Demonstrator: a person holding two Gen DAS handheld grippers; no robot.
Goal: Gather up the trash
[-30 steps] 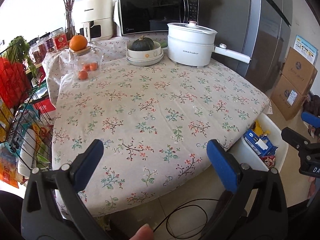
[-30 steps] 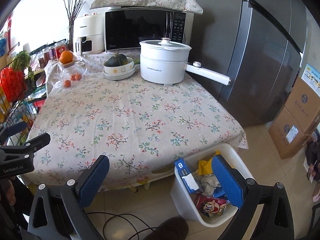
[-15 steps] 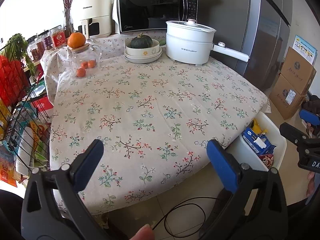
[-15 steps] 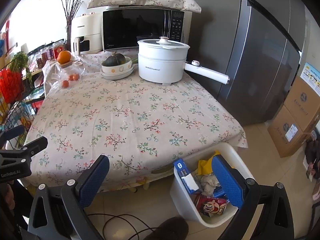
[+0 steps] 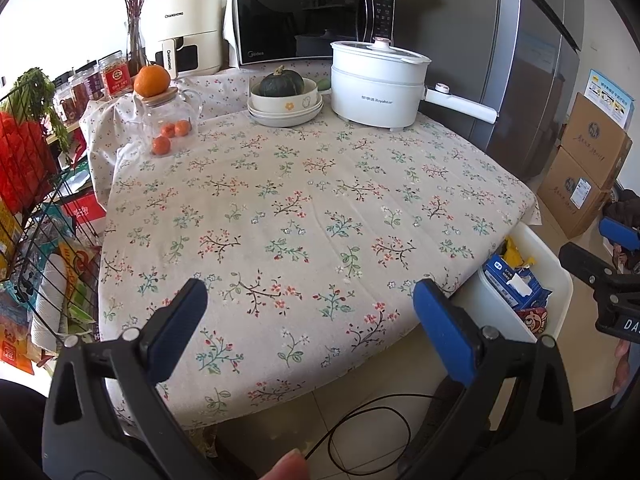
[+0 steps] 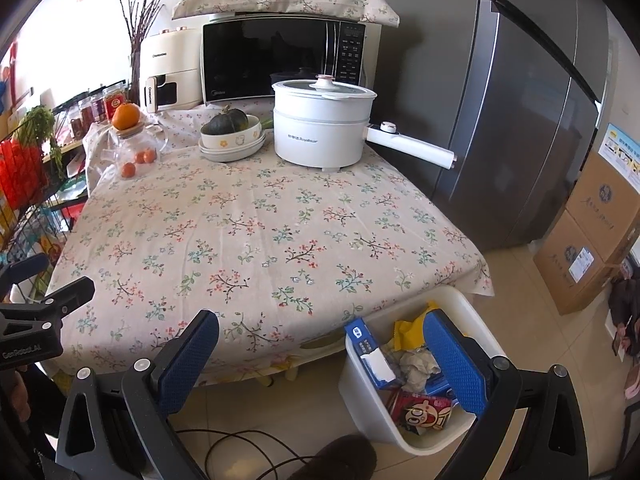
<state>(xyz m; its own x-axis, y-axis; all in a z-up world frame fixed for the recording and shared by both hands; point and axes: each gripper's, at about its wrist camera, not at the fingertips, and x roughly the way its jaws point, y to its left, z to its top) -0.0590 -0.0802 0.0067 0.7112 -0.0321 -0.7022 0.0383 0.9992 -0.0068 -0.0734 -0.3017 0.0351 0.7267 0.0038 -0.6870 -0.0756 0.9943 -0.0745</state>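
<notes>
Blue, textured pads are seen spread wide on both tools: the left gripper (image 5: 306, 322) is held empty over the near edge of the table (image 5: 280, 184), and the right gripper (image 6: 320, 354) is held empty above the floor, between the table edge and the bin (image 6: 360, 400). No loose trash is seen on the flowered cloth; the trash (image 6: 416, 364), made up of a blue carton, crumpled paper, a yellow wrapper and a red printed packet, is already held in the white plastic bin, which is tucked partly under the table corner. Risk is judged as follows: the thin black cable (image 5: 360, 432) lying looped on the tiled floor could be snagged, and the overhanging cloth could be dragged, by which the white pot (image 5: 376, 84) and glass jar (image 5: 170, 120) would be shifted.
</notes>
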